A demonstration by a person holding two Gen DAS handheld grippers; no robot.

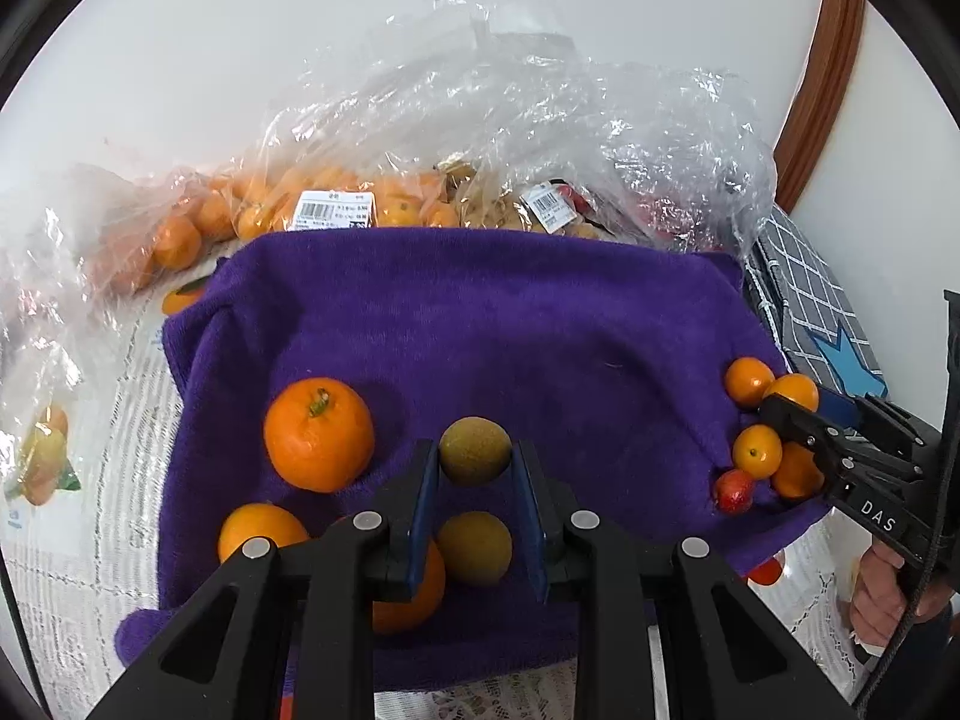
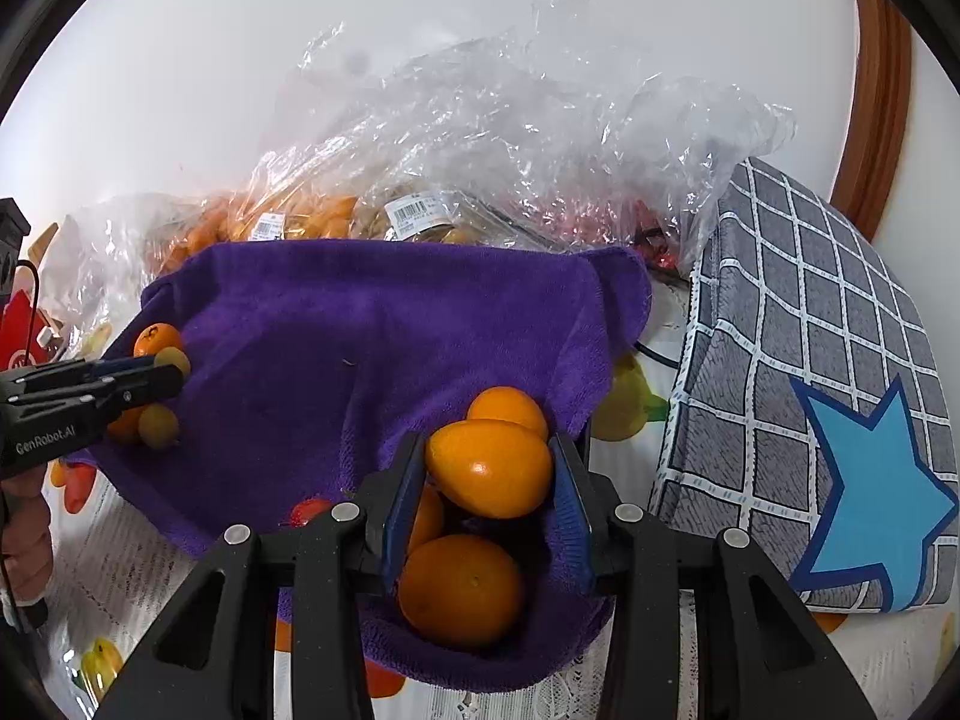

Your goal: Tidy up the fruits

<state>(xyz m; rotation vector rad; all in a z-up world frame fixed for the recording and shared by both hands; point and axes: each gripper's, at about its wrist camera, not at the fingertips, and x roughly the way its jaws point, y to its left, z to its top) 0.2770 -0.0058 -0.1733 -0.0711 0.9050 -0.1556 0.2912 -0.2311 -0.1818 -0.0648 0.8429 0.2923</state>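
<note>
Far left: clear bags [image 1: 252, 204] of oranges lie behind the purple towel [image 1: 480, 324], which is spread on the surface [image 1: 78, 480].

Left group on the towel: a large orange [image 1: 318, 434] and more oranges beside it. The left gripper [image 1: 475, 468] has its fingers closed on a brown-green fruit [image 1: 475, 450]; a second like it [image 1: 474, 547] lies just below. Whether the held fruit is lifted or resting, I cannot tell.

Right group, at the towel's right edge: kumquats and one small red fruit [image 1: 733, 490]. The right gripper [image 2: 489, 474] has its fingers clamped on a kumquat [image 2: 489, 467], others touching beneath it [image 2: 461, 589].

Far right: a checked box [image 2: 828, 324].

Judgement: sorting by kind is in hand, each gripper placing a piece in its group. Next move calls for opening the fingers gently so round fruit does not roll, then fetching more from the bags.
</note>
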